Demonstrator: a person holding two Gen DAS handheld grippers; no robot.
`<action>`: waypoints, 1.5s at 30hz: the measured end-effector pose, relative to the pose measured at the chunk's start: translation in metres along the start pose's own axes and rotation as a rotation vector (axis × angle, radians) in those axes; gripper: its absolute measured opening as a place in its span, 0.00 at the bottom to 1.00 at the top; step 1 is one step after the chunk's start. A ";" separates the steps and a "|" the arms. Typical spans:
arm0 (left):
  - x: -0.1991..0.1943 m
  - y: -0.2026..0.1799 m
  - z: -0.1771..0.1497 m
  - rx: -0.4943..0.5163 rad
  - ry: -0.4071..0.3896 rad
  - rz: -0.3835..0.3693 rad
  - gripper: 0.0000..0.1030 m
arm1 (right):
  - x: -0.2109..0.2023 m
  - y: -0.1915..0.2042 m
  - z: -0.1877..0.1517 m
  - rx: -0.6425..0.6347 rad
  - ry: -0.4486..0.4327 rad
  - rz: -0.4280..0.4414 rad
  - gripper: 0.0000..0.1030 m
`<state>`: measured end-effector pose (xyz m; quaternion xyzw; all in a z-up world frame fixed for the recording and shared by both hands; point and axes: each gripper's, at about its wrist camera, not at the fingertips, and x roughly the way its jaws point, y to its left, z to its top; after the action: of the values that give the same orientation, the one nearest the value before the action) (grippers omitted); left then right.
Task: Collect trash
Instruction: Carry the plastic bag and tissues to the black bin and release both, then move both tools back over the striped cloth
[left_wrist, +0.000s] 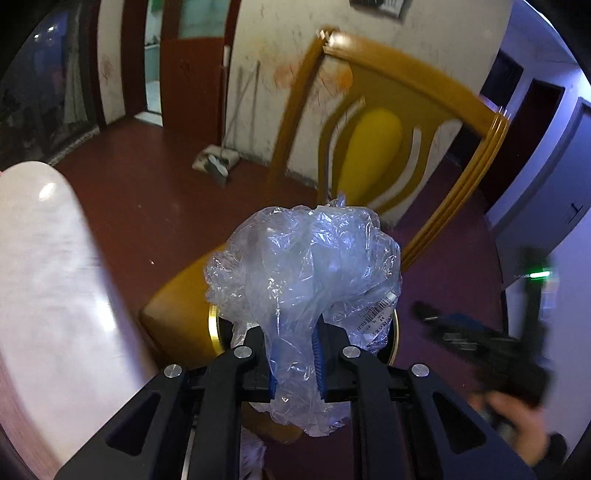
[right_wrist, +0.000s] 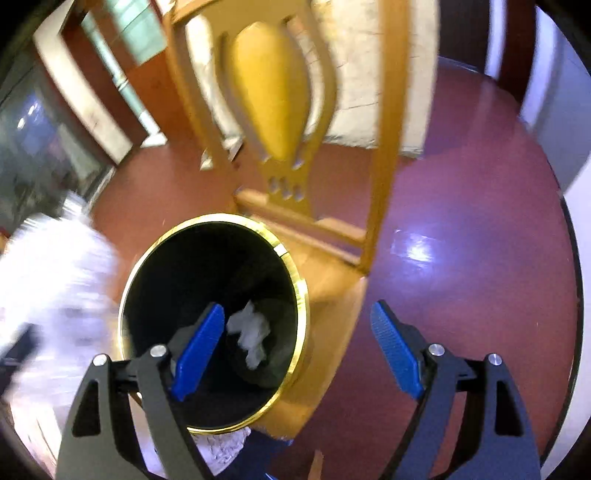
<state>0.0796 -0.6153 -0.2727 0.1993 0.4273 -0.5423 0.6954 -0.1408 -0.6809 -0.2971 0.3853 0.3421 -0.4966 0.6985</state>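
My left gripper (left_wrist: 295, 354) is shut on a crumpled clear plastic bag (left_wrist: 306, 266) with a barcode label, held above the gold rim (left_wrist: 213, 325) of a black bin that the bag mostly hides. In the right wrist view the black bin with its gold rim (right_wrist: 301, 295) stands on a wooden chair seat, with a crumpled white tissue (right_wrist: 251, 332) at its bottom. My right gripper (right_wrist: 299, 347) is open and empty, its left blue pad (right_wrist: 201, 350) over the bin mouth. The right gripper also shows blurred in the left wrist view (left_wrist: 480, 339).
A yellow wooden chair (left_wrist: 373, 147) stands on the dark red floor, its back (right_wrist: 273, 92) rising behind the bin. A pale round tabletop edge (left_wrist: 48, 295) is at the left. A cloth and brush (left_wrist: 216, 162) lie by the stained wall.
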 end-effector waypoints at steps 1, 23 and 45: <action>0.011 -0.004 -0.001 0.004 0.016 0.012 0.26 | -0.009 -0.008 0.001 0.014 -0.015 0.000 0.79; -0.062 0.013 -0.004 -0.102 -0.099 0.076 0.94 | -0.055 0.042 0.010 -0.061 -0.078 0.120 0.81; -0.449 0.144 -0.220 -0.415 -0.555 0.778 0.94 | -0.250 0.282 -0.126 -0.643 -0.276 0.755 0.81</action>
<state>0.1087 -0.1429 -0.0579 0.0500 0.2195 -0.1803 0.9575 0.0485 -0.4038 -0.0850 0.1784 0.2191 -0.1259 0.9509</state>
